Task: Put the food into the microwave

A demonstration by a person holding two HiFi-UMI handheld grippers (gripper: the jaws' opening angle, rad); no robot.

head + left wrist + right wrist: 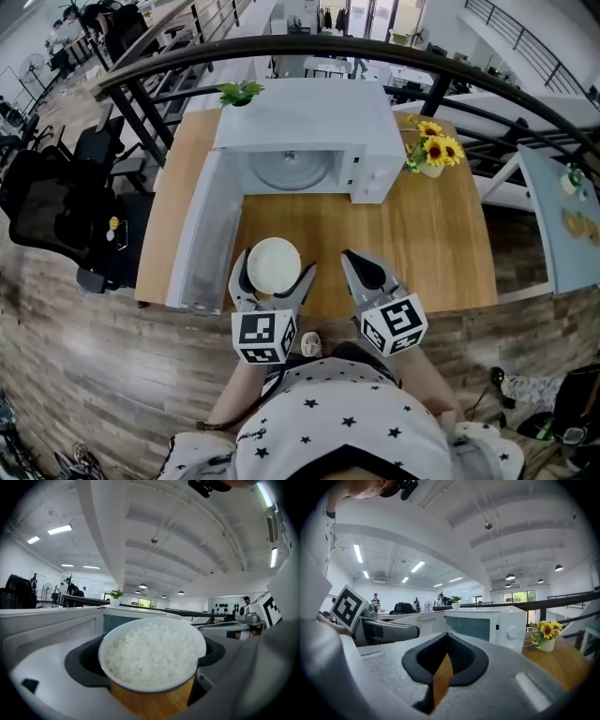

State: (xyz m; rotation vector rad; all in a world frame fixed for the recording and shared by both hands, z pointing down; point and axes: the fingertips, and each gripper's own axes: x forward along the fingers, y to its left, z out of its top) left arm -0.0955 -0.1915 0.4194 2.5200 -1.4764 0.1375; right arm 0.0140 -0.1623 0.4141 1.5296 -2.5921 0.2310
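A white bowl of rice (274, 265) (151, 656) sits low over the wooden table (441, 244), just in front of the white microwave (309, 122). My left gripper (274, 274) (152, 667) is shut on the bowl, one jaw on each side of it. The microwave's door (197, 239) stands swung open to the left, and the glass turntable (289, 169) shows inside. My right gripper (364, 267) (440, 667) is shut and holds nothing, to the right of the bowl. It faces the microwave (487, 625).
A vase of sunflowers (433, 150) (546, 634) stands on the table right of the microwave. A small potted plant (240, 92) sits on the microwave's top. Black office chairs (56, 206) stand left of the table. A dark railing (450, 70) runs behind.
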